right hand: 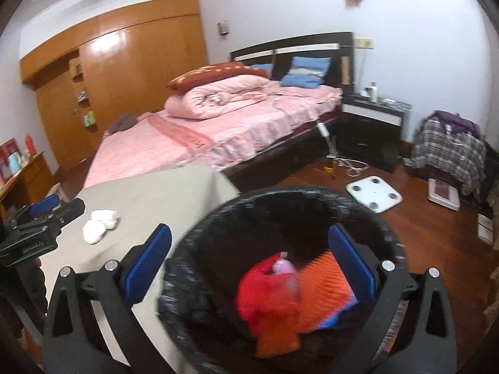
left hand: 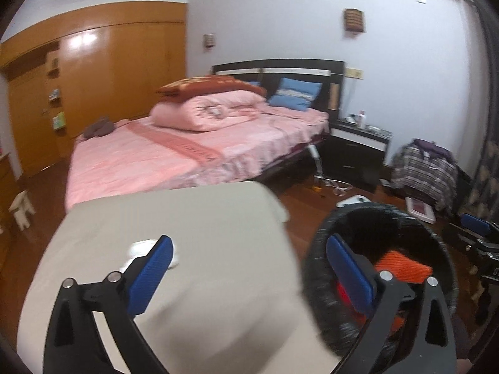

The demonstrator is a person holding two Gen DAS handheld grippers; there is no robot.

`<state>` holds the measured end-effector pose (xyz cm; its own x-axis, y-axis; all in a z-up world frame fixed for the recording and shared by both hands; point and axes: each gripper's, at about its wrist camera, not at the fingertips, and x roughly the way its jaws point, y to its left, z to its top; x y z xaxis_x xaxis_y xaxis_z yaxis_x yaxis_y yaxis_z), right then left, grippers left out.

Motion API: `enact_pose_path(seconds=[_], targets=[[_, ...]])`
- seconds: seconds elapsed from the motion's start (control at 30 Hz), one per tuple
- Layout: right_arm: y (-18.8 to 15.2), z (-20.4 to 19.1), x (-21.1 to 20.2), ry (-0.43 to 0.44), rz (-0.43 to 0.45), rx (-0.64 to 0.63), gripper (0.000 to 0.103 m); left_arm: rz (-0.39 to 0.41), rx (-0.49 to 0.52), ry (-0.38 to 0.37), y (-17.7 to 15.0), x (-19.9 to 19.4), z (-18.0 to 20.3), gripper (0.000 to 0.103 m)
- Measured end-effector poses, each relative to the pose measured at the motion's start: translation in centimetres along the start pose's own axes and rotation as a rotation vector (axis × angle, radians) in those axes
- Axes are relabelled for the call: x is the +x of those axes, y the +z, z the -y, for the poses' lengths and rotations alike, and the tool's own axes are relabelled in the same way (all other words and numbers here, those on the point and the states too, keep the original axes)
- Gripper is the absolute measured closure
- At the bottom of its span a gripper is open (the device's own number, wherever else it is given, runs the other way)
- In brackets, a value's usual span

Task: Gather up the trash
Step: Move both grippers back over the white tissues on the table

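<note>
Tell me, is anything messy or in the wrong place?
Yes. Crumpled white tissues lie on the table, not in the bin beside it. A white scale and loose cables sit on the floor by the bed.

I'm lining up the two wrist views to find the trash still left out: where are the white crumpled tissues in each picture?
Left wrist view: the white crumpled tissues lie lower left on the beige tabletop, partly hidden behind a blue finger pad of the left tongs.
Right wrist view: the tissues lie left of centre on the same tabletop, in full view.
Shared landmark: the black trash basket to the tissues' right in both views.
</note>
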<state>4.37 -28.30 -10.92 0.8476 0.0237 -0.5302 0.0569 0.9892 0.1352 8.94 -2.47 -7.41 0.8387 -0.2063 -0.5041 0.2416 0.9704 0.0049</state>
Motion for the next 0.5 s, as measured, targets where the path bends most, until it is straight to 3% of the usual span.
enact_pose_path(seconds=[0.3,0.5], targets=[[0.7,-8.3,4.4,0.124,-0.042,-0.085,0.005,-0.034,-0.096,0.170,-2.3,0.5,-8.6,0.006],[1.2,-11.8,7.0,0.175,-0.045,-0.100,0.005,-0.051,-0.131,0.225,-3.7,1.4,-12.1,0.006]])
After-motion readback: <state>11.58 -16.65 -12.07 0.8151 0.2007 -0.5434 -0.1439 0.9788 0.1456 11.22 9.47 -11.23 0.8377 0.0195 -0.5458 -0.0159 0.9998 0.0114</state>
